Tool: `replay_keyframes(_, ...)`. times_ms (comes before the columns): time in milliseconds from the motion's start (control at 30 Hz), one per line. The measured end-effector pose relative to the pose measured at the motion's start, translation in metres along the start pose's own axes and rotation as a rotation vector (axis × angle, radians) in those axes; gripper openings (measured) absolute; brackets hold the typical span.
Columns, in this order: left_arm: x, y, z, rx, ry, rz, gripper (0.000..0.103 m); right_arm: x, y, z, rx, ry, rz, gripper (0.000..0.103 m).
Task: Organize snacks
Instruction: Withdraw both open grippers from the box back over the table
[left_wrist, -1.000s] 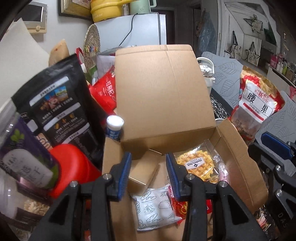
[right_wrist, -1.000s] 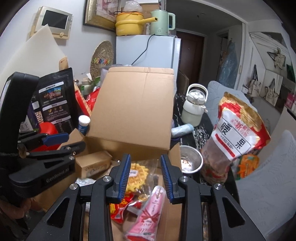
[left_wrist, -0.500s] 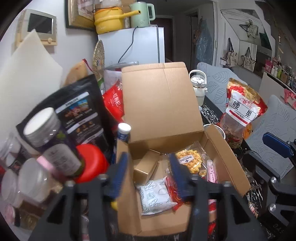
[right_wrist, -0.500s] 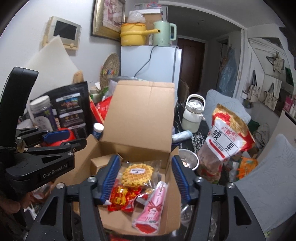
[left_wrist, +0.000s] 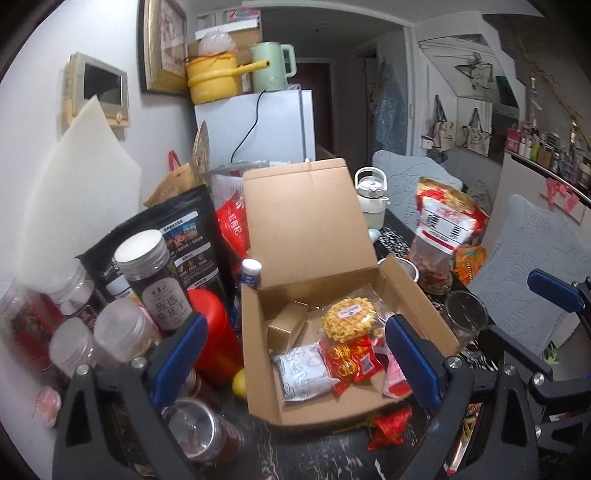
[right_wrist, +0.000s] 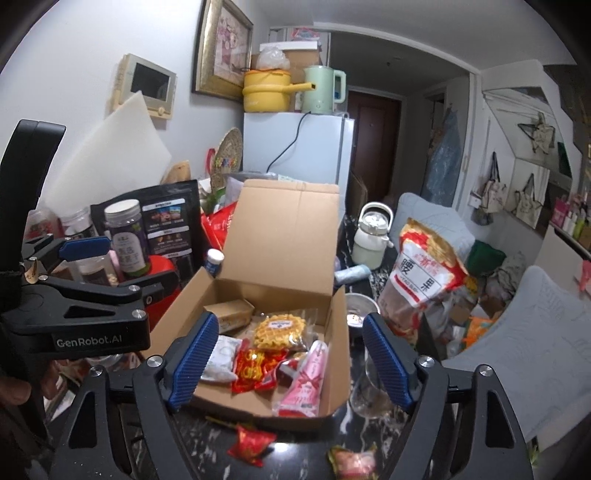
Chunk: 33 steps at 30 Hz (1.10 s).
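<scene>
An open cardboard box (left_wrist: 328, 402) (right_wrist: 340, 332) stands on the dark table, lid upright. In it lie a round waffle (left_wrist: 349, 319) (right_wrist: 280, 330), a small gold carton (left_wrist: 288, 325) (right_wrist: 231, 314), a white packet (left_wrist: 301, 374) (right_wrist: 221, 356), red packets (left_wrist: 351, 360) (right_wrist: 255, 369) and a pink packet (right_wrist: 308, 380). My left gripper (left_wrist: 295, 365) is open and empty, held back above the box's front. My right gripper (right_wrist: 290, 362) is open and empty, also in front of the box. A red candy (right_wrist: 251, 443) and another wrapped candy (right_wrist: 351, 461) lie loose on the table before the box.
Jars (left_wrist: 155, 280), a black pouch (left_wrist: 184, 236) and a red lid (left_wrist: 214, 332) crowd the box's left. A large cashew bag (left_wrist: 447, 232) (right_wrist: 421, 280), a glass (left_wrist: 463, 317) (right_wrist: 369, 384), a metal cup (right_wrist: 358, 308) and a white kettle (right_wrist: 371, 236) stand on the right.
Both grippers have pulled back and up from the box and opened wide. The box now shows whole, with the loose candies in front of it.
</scene>
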<state>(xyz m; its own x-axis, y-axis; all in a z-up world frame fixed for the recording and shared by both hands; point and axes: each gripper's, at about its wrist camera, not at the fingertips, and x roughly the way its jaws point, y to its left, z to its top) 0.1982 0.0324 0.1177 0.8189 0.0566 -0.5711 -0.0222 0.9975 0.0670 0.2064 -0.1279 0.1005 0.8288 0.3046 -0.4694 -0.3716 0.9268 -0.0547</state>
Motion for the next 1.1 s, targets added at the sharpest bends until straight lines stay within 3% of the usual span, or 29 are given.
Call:
replay_keyframes(467, -0.054, -0.01, -0.04, 0.052, -0.027, 0.002, 0.098, -0.072, 0.011, -0.033, 0.007, -0.027, -0.022, 0.082)
replay_keyframes(933, -0.086, -0.028, -0.087, 0.116, -0.027, -0.123, 0.098, -0.112, 0.017, -0.086, 0.032, -0.007, -0.047, 0.082)
replay_keyframes(1100, -0.09, -0.038, -0.103, 0.139, -0.031, -0.128, 0.098, -0.118, 0.014, -0.108, 0.058, -0.002, -0.078, 0.082)
